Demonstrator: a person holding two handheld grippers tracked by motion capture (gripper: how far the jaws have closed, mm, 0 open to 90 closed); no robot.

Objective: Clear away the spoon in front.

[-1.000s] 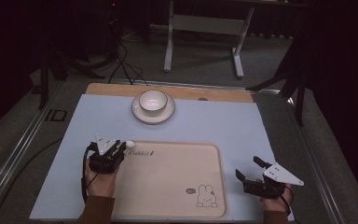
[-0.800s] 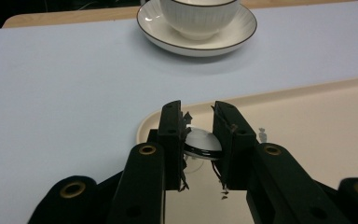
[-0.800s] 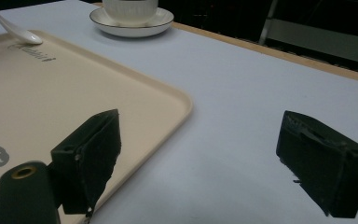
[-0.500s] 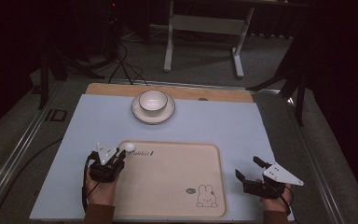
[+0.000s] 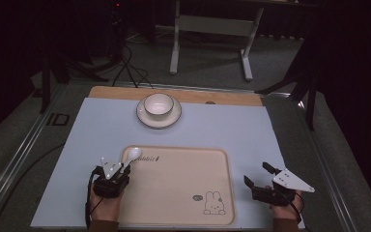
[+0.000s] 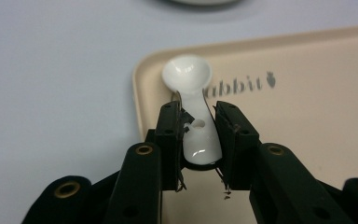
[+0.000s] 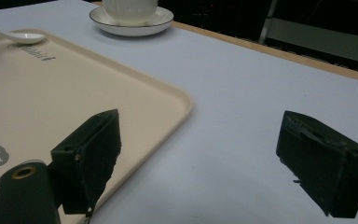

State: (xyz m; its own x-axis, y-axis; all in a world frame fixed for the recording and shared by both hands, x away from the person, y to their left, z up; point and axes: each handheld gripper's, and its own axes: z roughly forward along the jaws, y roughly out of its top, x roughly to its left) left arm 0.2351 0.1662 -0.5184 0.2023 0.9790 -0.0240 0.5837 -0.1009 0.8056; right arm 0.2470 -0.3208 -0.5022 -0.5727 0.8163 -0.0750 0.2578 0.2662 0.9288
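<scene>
so, spoon pinched at the tray's corner

the left gripper (image 6: 198,140) is clenched on the white spoon (image 6: 192,100) by its handle, bowl poking ahead over the beige tray (image 5: 183,193). the right gripper (image 5: 261,176) hangs released beside the tray's other edge.

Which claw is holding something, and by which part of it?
The left claw is shut on the glossy white ceramic spoon, gripping its handle end; the bowl points away over the beige tray. The right claw is open and holds nothing.

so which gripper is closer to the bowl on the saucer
Left. The left gripper sits near the tray's far-left corner below the bowl; the right gripper is farther off, beside the tray's right edge.
</scene>
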